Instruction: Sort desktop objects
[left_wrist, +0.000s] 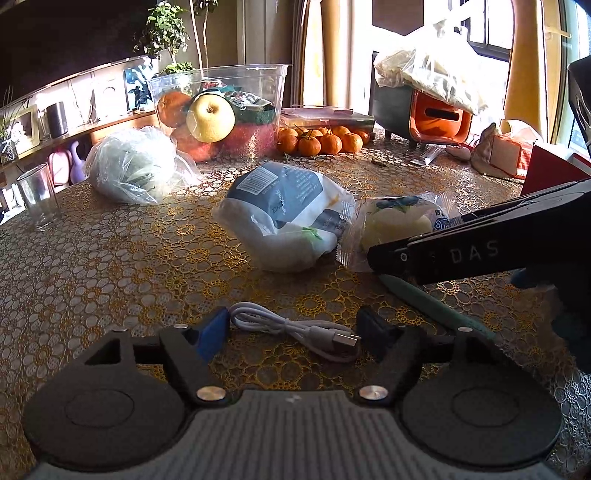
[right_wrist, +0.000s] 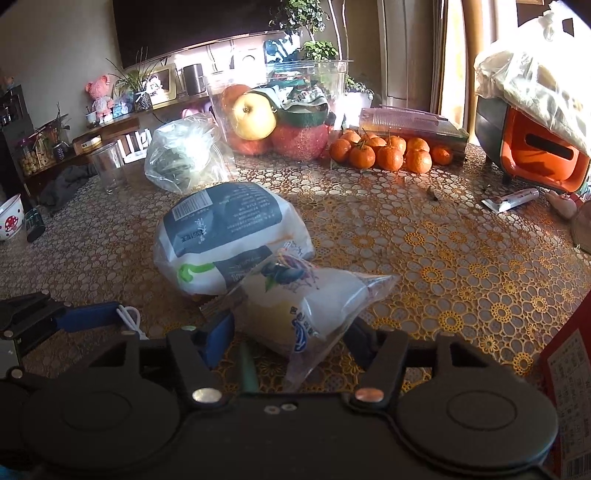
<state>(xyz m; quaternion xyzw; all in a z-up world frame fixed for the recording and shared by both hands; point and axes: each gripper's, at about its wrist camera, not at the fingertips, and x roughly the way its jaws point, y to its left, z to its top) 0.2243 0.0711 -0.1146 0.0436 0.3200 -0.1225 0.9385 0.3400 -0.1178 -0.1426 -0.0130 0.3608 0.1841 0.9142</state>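
Nearest us, our left hand-held gripper (left_wrist: 291, 328) stands open astride a coiled white USB cable (left_wrist: 295, 328) on the bench (left_wrist: 110, 266), its blue pads (left_wrist: 212, 332) clear of the coil. Our right hand-held gripper (right_wrist: 291, 339) is half open around a small clear-wrapped snack packet (right_wrist: 306, 310); we cannot tell whether its pads press the wrapper. A green pen (right_wrist: 246, 369) lies under that packet. Just beyond sits a larger white and dark-blue bag (right_wrist: 225, 236). Farther back are a crumpled plastic bag (right_wrist: 181, 155), a glass (right_wrist: 107, 166), a clear tub of fruit (right_wrist: 280, 110) and a row of tangerines (right_wrist: 388, 153).
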